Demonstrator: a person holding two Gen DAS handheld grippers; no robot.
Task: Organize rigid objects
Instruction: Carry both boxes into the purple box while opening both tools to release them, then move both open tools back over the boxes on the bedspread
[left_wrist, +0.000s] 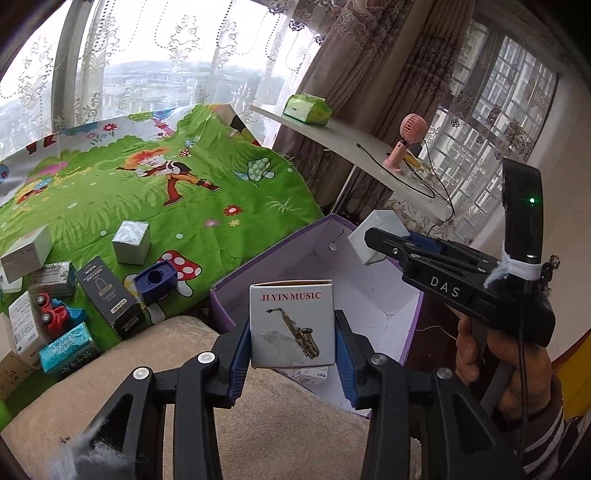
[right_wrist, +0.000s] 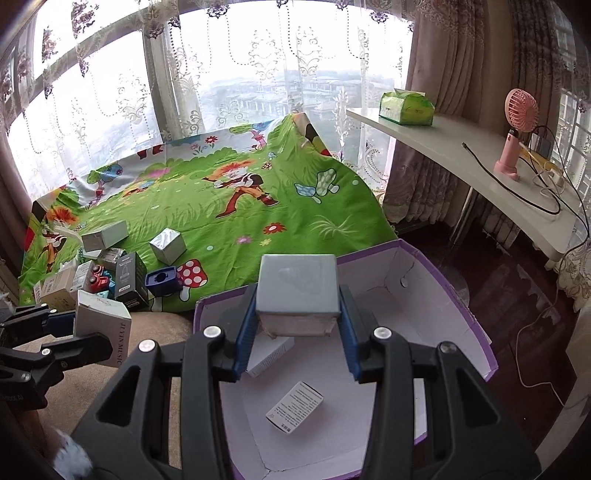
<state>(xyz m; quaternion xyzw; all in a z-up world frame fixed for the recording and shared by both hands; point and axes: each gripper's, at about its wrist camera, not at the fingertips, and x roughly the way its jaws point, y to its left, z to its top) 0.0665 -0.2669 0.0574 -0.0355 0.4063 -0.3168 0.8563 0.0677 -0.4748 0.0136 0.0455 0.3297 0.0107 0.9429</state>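
My left gripper (left_wrist: 293, 338) is shut on a white box (left_wrist: 291, 323) printed JI YIN MUSIC with a saxophone, held at the near rim of the purple open carton (left_wrist: 273, 266). My right gripper (right_wrist: 297, 325) is shut on a grey-silver cube box (right_wrist: 297, 291), hanging over the carton's white inside (right_wrist: 391, 317). In the left wrist view the right gripper (left_wrist: 373, 240) carries that cube (left_wrist: 376, 234) above the carton. In the right wrist view the left gripper (right_wrist: 66, 332) and its white box (right_wrist: 101, 328) sit at the left. Two small white boxes (right_wrist: 294, 406) lie in the carton.
On the green cartoon sheet (left_wrist: 147, 192) lie several loose boxes, a silver cube (left_wrist: 132, 242), a black box (left_wrist: 109, 295), a blue block (left_wrist: 155, 282) and a red toy truck (left_wrist: 53, 314). A beige cushion (left_wrist: 258, 424) lies below. A white shelf (right_wrist: 461, 162) holds a tissue pack and pink fan.
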